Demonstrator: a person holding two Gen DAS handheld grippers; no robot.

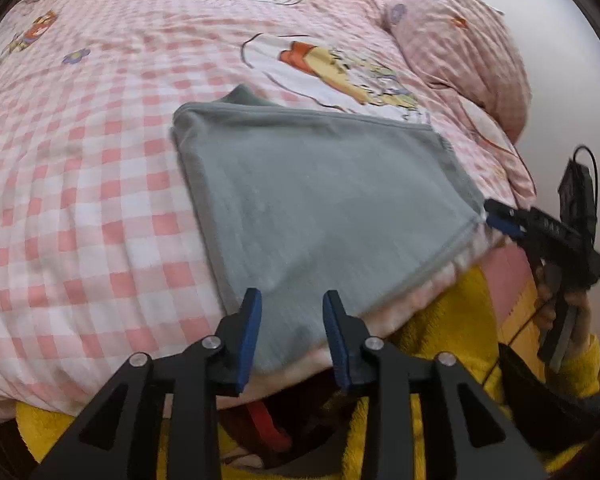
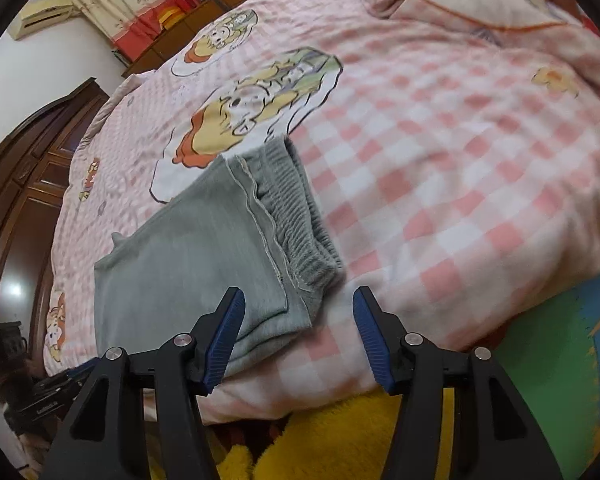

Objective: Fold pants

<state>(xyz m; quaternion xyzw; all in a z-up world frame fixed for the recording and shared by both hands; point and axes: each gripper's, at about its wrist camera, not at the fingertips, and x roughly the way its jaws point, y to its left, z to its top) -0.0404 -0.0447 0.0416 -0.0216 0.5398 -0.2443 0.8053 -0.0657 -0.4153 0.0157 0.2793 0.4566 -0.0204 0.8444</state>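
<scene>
We found the grey pants [image 1: 324, 200] lying flat on the pink checked bedcover [image 1: 80, 184], near its front edge, already reduced to a compact rectangle. In the right wrist view the ribbed waistband [image 2: 300, 216] lay exposed along one side, with a folded layer resting over it. Our left gripper [image 1: 292, 332] stood partly open above the near hem, gripping nothing. Our right gripper [image 2: 298, 332] stood wider, at the waistband-side near corner, pads clear of the cloth. We judged the folding largely complete; at most one further fold or a smoothing pass remained.
</scene>
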